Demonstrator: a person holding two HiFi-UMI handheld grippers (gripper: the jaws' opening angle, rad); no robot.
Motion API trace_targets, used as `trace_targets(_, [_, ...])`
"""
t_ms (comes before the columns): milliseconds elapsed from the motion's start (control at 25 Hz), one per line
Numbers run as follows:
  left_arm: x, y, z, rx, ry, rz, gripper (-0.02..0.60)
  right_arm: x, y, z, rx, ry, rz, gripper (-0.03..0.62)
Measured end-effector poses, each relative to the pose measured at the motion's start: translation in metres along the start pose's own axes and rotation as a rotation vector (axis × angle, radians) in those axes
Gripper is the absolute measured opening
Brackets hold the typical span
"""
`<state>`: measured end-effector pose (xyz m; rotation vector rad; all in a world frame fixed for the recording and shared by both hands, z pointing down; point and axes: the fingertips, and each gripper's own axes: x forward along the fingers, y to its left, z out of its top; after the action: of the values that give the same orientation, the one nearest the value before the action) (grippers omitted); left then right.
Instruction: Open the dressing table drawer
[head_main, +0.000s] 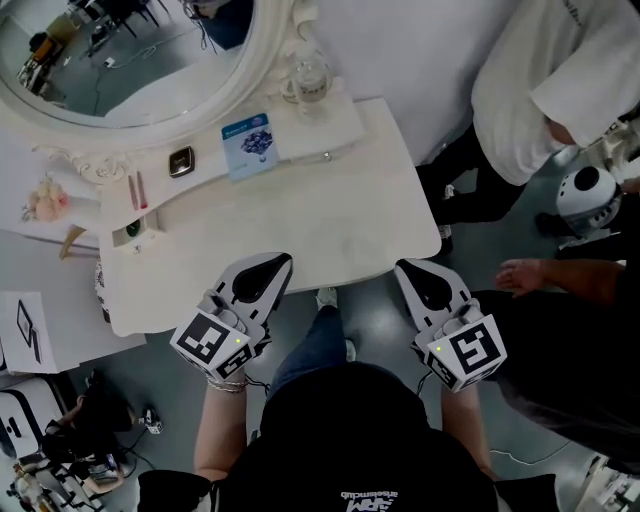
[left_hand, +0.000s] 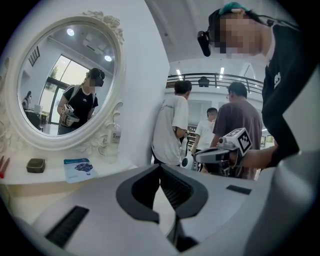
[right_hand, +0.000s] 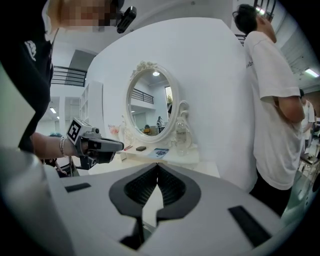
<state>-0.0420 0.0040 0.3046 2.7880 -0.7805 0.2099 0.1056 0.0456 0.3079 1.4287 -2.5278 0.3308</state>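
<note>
The white dressing table (head_main: 330, 220) with its oval mirror (head_main: 130, 60) stands in front of me. Its drawer front is hidden under the tabletop in the head view and shows in neither gripper view. My left gripper (head_main: 280, 260) hangs just over the table's front edge, shut, with nothing between its jaws. Off the table's front right corner my right gripper (head_main: 402, 266) is shut and empty too. In the left gripper view the jaw tips of the left gripper (left_hand: 160, 166) meet, and the right gripper view shows the same of the right gripper (right_hand: 158, 165). Neither gripper touches the table.
On the raised back shelf lie a blue card (head_main: 250, 142), a small dark box (head_main: 181, 161), red sticks (head_main: 137, 190) and a glass bottle (head_main: 310, 75). A person in a white shirt (head_main: 540, 80) stands close at the right, and another person's hand (head_main: 525, 272) is near my right gripper.
</note>
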Motion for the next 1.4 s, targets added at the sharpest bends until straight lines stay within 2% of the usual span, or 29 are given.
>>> trace_targets(560, [0.035,0.048,0.019,0.001,0.02,-0.029,0.018,0.048,-0.032,0.02,0.012,0.01,-0.017,0.018])
trace_targets(1400, [0.05,0.105,0.027,0.015,0.019,-0.041,0.018,0.101,-0.04,0.035,0.005,0.023,-0.018,0.017])
